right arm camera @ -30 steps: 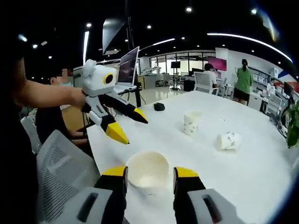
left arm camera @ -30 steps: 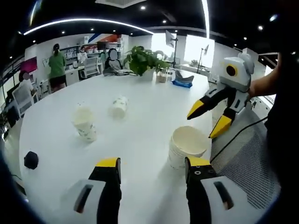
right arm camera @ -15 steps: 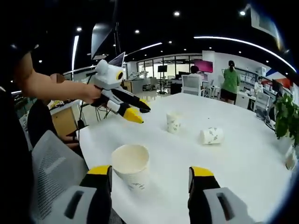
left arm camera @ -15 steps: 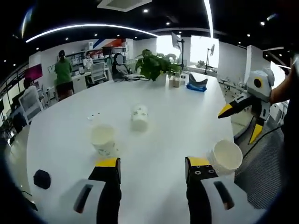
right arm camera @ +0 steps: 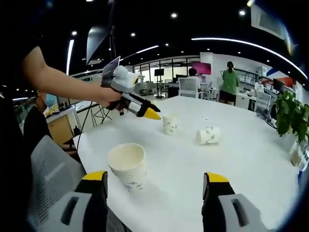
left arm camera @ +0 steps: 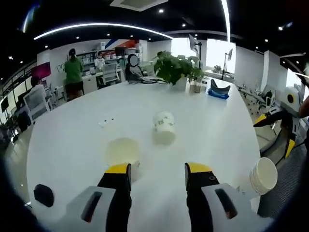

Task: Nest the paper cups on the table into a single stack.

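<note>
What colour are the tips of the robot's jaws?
Yellow tips on black jaws, clearest on the right gripper in the right gripper view.

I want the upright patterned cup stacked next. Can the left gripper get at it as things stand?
Probably yes. The left gripper is open, with the upright cup standing just beyond its jaw tips. Only bare table lies between; the tipped cup sits farther off.

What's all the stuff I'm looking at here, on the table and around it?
Paper cups: three, white with a faint print; an upright stack near the table edge, one upright farther in, one on its side.
Table: one, white.
Black object: one, near the table's edge.
Potted plant: one, green, far side.
Mesh chair: one, grey, beside the table.
Left gripper: yellow-tipped, open.
Right gripper: yellow-tipped, open.
</note>
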